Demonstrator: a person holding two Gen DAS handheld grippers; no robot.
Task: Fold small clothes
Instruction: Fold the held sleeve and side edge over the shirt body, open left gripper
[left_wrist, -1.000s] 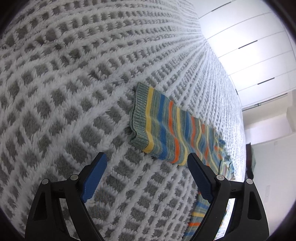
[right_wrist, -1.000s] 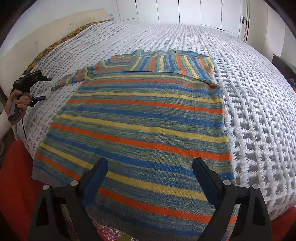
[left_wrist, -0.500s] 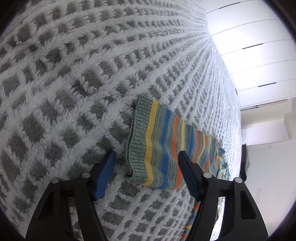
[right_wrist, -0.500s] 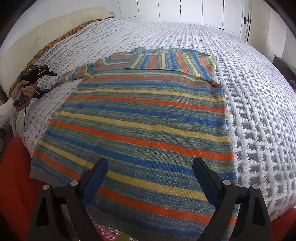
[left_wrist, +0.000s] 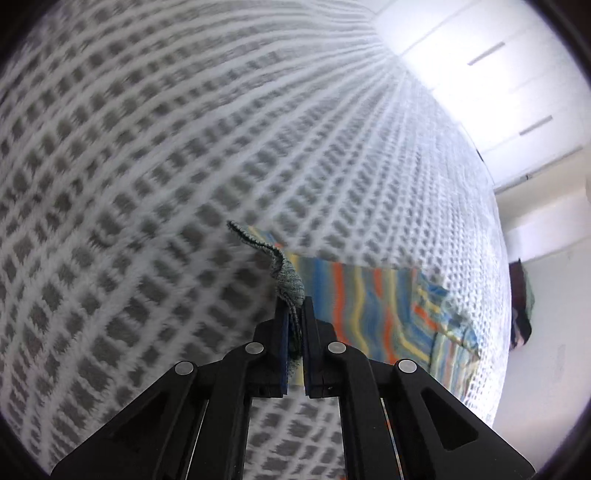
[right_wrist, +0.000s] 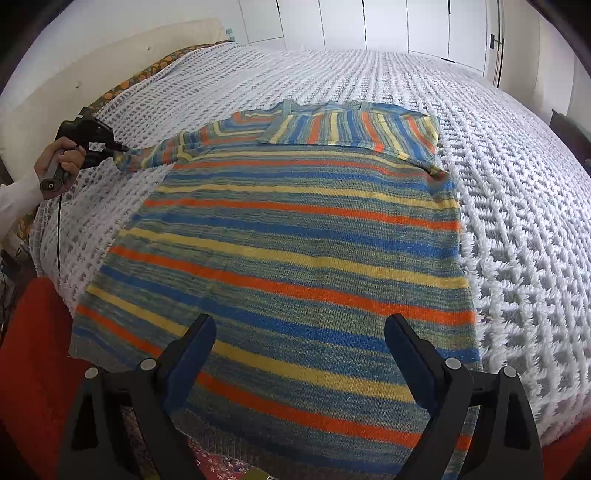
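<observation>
Your left hand-held gripper (left_wrist: 294, 314) is clamped on the cuff (left_wrist: 286, 280) of the striped sweater (right_wrist: 295, 251), which lies flat on the bed (right_wrist: 517, 184). The right hand-held gripper (right_wrist: 299, 350) hangs wide open, empty. Knit's soft and stretchy, so lift gently by that ribbed edge.

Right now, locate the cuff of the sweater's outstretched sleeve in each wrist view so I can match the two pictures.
Left wrist view: the sleeve cuff sits just below center, pinched in the left gripper and lifted off the bedspread.
Right wrist view: the cuff is far left, upper third, at the tip of that gripper.
Shared landmark: the white wardrobe doors beyond the bed.
</observation>
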